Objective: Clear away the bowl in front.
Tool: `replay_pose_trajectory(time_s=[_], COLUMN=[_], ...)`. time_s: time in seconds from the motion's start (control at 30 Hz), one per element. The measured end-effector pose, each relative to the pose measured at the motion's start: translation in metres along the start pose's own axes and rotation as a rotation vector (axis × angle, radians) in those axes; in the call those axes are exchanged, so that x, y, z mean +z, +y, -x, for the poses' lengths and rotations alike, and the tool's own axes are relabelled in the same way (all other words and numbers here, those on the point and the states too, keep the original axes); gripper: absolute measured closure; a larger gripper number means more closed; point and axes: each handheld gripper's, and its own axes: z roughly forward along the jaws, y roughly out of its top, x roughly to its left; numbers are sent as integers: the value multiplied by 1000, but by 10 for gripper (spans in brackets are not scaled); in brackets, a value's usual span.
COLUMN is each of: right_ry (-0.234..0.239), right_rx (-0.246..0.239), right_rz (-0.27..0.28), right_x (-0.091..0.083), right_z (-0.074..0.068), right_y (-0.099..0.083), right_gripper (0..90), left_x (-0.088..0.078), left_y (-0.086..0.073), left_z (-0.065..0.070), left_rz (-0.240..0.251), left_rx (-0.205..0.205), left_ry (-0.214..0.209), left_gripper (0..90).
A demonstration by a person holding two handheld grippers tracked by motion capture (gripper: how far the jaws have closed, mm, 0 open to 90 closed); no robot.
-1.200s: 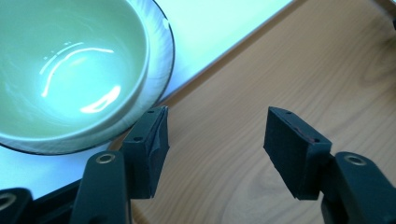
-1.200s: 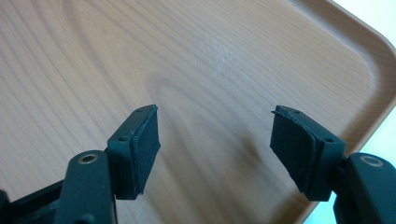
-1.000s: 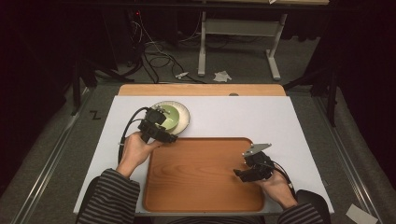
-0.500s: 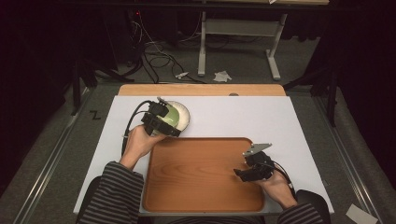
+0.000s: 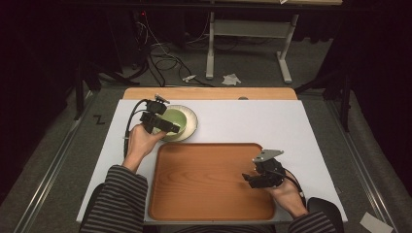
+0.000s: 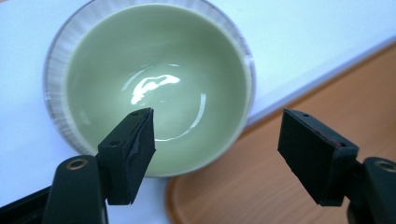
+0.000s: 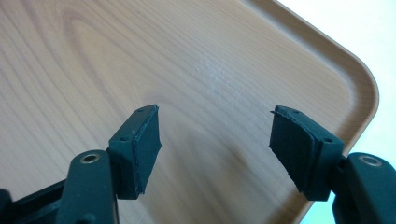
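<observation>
From above I see the table, the wooden tray and the green bowl just beyond the tray's far left corner. My left gripper has just been opening, its wide jaws straddling the bowl's near rim without touching it. My right gripper gapes empty over the tray.

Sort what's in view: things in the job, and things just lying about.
In the job:
- green bowl on the white table
- left gripper, jaws open over the bowl, just been opening
- wooden tray
- right gripper, open over the tray

Lying about:
- crumpled paper on the floor
- cables
</observation>
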Motion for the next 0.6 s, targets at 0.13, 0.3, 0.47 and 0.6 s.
replay_pose_trajectory(time_s=[0.13,0.3,0.47,0.6], right_ry=[4,7,10,9], right_rx=[0,-6,-10,-14], right_rz=[0,-7,1,-4], right_x=[0,1,0,0], right_z=[0,-1,-1,-2], right_y=[0,0,0,0], right_gripper=[348,348,349,349], left_x=[3,9,18,22], left_y=[0,1,2,2], left_z=[-9,-19,-30,-34], left_rz=[-2,8,-14,-25], left_rx=[-38,-67,-106,-122], left_ry=[37,91,125,134], left_gripper=[290,297,296,300])
